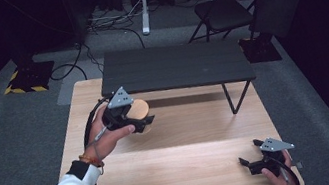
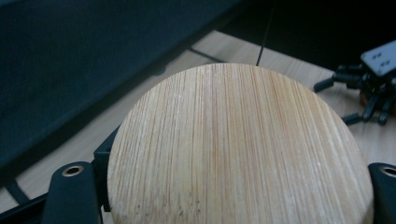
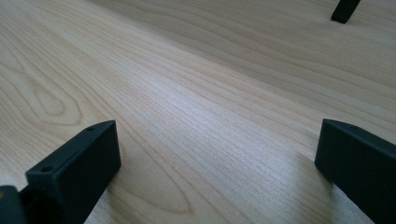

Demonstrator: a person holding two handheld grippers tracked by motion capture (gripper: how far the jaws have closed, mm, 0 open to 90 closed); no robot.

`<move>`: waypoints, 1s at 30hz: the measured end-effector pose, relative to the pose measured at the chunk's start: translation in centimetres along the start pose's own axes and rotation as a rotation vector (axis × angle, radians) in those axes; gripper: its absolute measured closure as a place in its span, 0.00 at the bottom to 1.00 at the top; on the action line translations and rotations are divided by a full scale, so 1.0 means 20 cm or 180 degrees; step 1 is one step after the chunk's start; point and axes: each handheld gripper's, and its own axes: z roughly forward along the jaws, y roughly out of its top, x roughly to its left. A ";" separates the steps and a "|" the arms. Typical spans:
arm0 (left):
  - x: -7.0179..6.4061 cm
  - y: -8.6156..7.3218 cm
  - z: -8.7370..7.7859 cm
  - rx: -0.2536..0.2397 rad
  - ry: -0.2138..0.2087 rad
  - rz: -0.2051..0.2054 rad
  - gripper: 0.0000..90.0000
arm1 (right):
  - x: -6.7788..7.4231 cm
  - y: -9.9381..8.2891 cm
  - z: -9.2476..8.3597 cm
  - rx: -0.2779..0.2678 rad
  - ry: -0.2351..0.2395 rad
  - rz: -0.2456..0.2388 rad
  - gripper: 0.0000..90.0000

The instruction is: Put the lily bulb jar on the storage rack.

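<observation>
A round bamboo disc (image 2: 233, 149) lies flat between the jaws of my left gripper (image 1: 138, 121), which is shut on it and holds it above the left part of the light wooden table (image 1: 185, 165); in the high view the bamboo disc (image 1: 140, 109) peeks out behind the gripper body. My right gripper (image 3: 219, 158) stands open with nothing between its jaws, low over the table near the front right corner. In the high view the right gripper (image 1: 246, 165) points left. The left gripper view also catches that right gripper (image 2: 369, 88) at its far right.
A low black bench (image 1: 176, 66) stands across the back of the table, with a thin leg (image 1: 234, 97) coming down onto the wood. Beyond it are a folding chair (image 1: 225, 11), floor cables and a yellow-striped base (image 1: 28, 78) on grey carpet.
</observation>
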 end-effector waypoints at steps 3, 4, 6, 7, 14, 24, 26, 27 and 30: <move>0.02 0.09 0.02 -0.0045 -0.0031 0.0048 0.29 | 0.00 0.00 0.00 -0.0001 0.0000 -0.0002 0.00; 0.03 0.12 0.03 -0.0076 -0.0045 0.0061 0.29 | 0.00 0.00 0.00 -0.0002 0.0001 -0.0002 0.00; 0.04 0.17 0.05 -0.0111 -0.0057 0.0080 0.29 | 0.00 0.00 0.00 0.0000 0.0005 0.0003 0.00; 0.05 0.20 0.06 -0.0115 -0.0071 0.0088 0.29 | 0.00 0.00 0.00 -0.0002 0.0009 0.0000 0.00; 0.09 0.38 0.17 -0.0031 -0.0047 0.0195 0.29 | -0.01 0.00 0.00 0.0001 0.0021 -0.0009 0.00; 0.14 0.54 0.32 -0.0003 0.0006 0.0239 0.29 | -0.01 0.00 0.00 -0.0001 0.0026 -0.0017 0.00; 0.16 0.56 0.35 -0.0015 -0.0012 0.0205 0.29 | -0.01 0.00 0.00 0.0000 0.0049 -0.0032 0.00; 0.18 0.59 0.39 0.0028 -0.0009 0.0251 0.28 | -0.01 0.00 0.00 0.0000 0.0052 -0.0035 0.00; 0.19 0.61 0.43 0.0033 -0.0010 0.0241 0.29 | -0.01 0.00 0.00 0.0000 0.0055 -0.0036 0.00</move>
